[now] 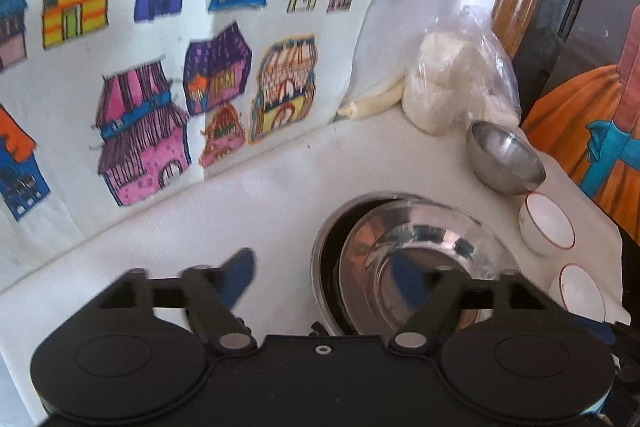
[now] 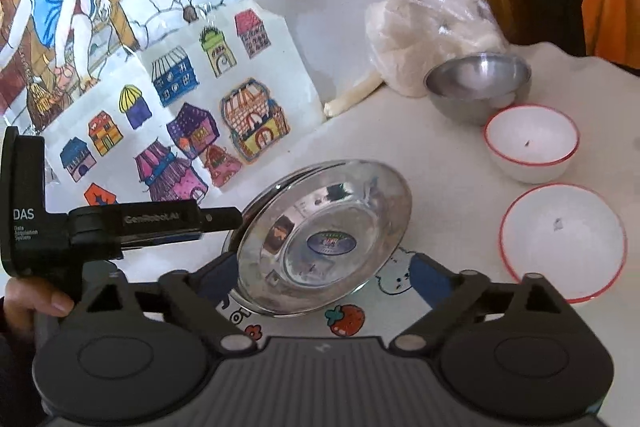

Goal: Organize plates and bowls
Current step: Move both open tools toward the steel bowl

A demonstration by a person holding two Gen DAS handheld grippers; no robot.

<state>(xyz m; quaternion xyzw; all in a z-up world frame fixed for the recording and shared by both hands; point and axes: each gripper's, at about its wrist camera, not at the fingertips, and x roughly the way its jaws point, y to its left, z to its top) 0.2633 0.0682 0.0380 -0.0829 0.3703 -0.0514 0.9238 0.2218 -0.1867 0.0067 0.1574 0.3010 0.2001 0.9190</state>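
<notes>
The right gripper (image 2: 324,277) stands wide, jaws either side of the steel plate stack's near rim, with no pad seen pressing on it. The left gripper (image 1: 352,279) is likewise wide; one finger (image 1: 238,277) is clear on the cloth, the other is blurred over the stack, and nothing is held.

**Progress (judged).** The steel plate stack (image 2: 320,239) sits on the table cloth (image 2: 440,187), the top plate offset and tilted on the one beneath, so plate stacking appears done but not squared. The bowls remain separate: nesting is still to do.

**Items, referenced to the plate stack, near to far.**
- Near white bowl (image 2: 562,241): to the right of the stack, apart from it; smooth, glossy white, round, with a thin red rim.
- Far white bowl (image 2: 532,143): beyond the first, same pattern, smaller.
- Steel bowl (image 2: 478,85): farther behind and right; brushed, hemispherical, upright.
- Plastic bag (image 2: 432,27): behind the steel bowl, clear film over soft white lumps.

The plates are polished, mirror-bright, shallow with a broad flared rim.
</notes>
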